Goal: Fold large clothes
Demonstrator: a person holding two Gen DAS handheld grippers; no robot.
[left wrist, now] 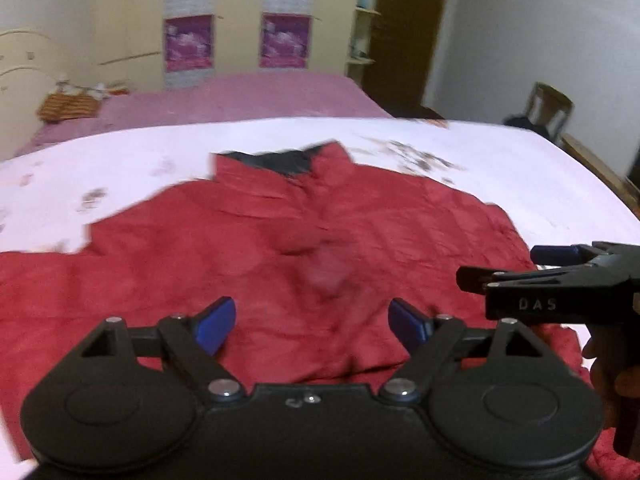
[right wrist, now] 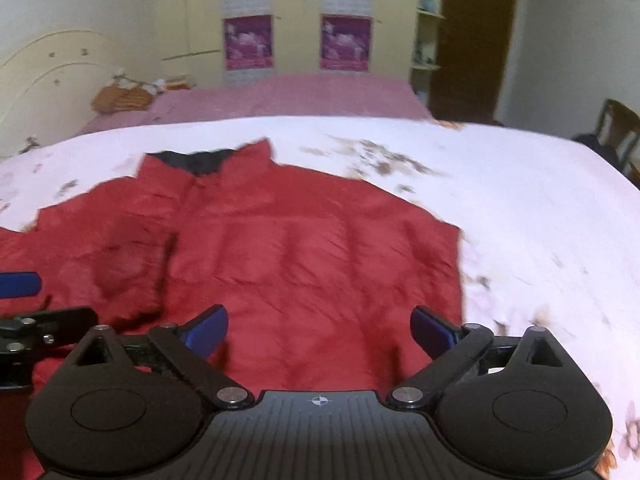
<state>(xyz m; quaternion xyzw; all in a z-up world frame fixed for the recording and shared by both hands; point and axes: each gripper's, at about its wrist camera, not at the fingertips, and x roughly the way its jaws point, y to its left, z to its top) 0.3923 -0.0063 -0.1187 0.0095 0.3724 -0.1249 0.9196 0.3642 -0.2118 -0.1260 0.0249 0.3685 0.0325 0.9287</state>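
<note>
left gripper (left wrist: 312,326) seen with jaws apart, nothing between the blue pads; right gripper (right wrist: 319,332) likewise spread, empty; both held above a red puffer jacket (right wrist: 280,260) spread on a white floral sheet (right wrist: 520,200)

Your left tongs (left wrist: 312,326) are matte black: two round hinge discs flank a centre plate, and angled link arms pinned with silver screws carry blue pads (left wrist: 214,325) at the tips. A small hook-like mark and one bright screw sit behind the arms, on the plate. Your right tongs (right wrist: 319,331) share that build, but their plate is ribbed with fine grooves and bears a white crosshair mark. Seen side-on from the left camera, their body shows pale letters "DAS", with your hand (left wrist: 612,384) beneath.
</note>
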